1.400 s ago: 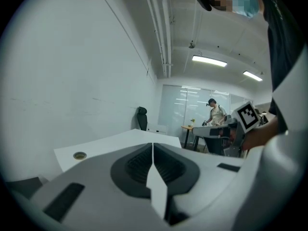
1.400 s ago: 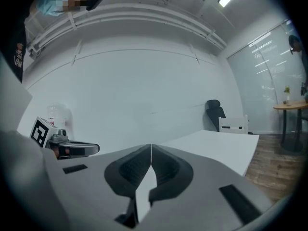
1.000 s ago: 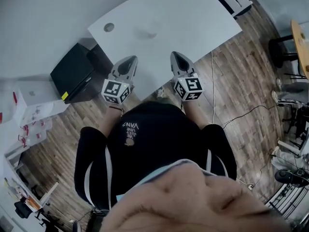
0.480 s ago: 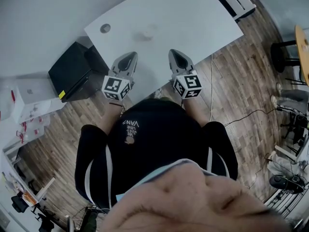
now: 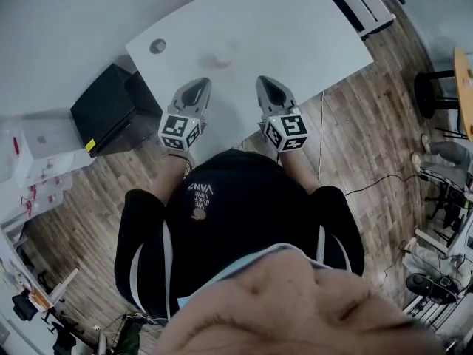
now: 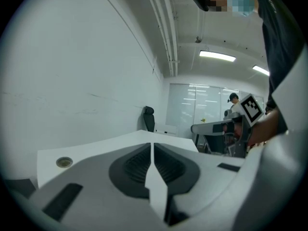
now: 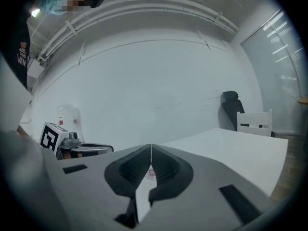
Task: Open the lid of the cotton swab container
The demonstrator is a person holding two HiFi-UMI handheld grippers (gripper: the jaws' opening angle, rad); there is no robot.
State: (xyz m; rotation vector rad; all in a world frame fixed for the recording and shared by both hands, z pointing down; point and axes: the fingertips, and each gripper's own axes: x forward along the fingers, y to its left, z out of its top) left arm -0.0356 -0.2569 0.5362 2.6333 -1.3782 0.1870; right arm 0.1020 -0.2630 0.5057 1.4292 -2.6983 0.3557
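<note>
Looking steeply down past a black shirt [image 5: 236, 213] onto a white desk [image 5: 295, 28] standing on a wooden floor [image 5: 369, 124]. Two handheld grippers side by side over the desk's near edge, pointing away from the body and apart from each other, each with a marker cube at its back.

Left gripper [image 5: 196, 87]: jaws clenched together with nothing between them, closed to a thin seam in the left gripper view [image 6: 153, 148]. Right gripper [image 5: 269, 83]: jaws likewise clenched and empty, tips pressed together in the right gripper view [image 7: 151, 150].

Small pale swab container [image 5: 222, 59] on the desk beyond both grippers, roughly between the lines they point along, touched by neither. Too small and blurred from above to tell how the lid sits. Seen again as a tiny shape through the notch under the right gripper's closed tips: the same container [image 7: 152, 173].

Round grommet [image 5: 157, 46] set into the desk's far left corner, also low on the left in the left gripper view [image 6: 64, 162]. Black box [image 5: 107, 109] on the floor left of the desk. White chair [image 5: 358, 6] at the desk's far right end. Black office chair [image 6: 148, 118] by the wall beyond the desk. Thin cable [image 5: 323, 124] trailing over the floor on the right.
</note>
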